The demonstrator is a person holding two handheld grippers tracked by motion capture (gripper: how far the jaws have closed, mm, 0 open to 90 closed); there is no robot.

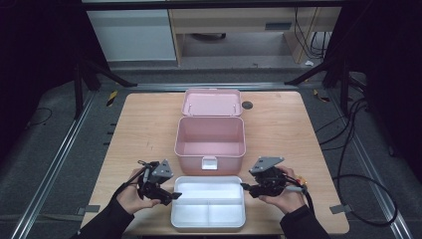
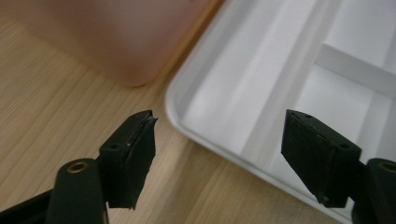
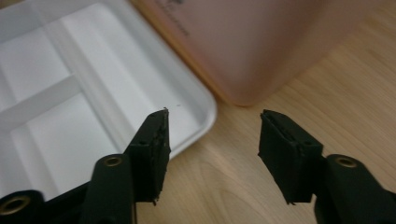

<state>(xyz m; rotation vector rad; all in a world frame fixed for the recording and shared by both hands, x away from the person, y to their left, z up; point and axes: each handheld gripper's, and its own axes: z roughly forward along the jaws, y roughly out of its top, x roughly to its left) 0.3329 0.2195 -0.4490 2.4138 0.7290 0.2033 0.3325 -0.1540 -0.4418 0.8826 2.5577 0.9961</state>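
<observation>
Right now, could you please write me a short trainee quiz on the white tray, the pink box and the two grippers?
1. True or false: the pink box has its lid shut.
2. Where does the white tray lie? A) inside the box B) on the table, nearer the person than the box C) on the floor
3. What do the left gripper and right gripper hold?

Key:
1. False; the lid is folded back.
2. B
3. Nothing; both are open at the tray's ends.
</observation>
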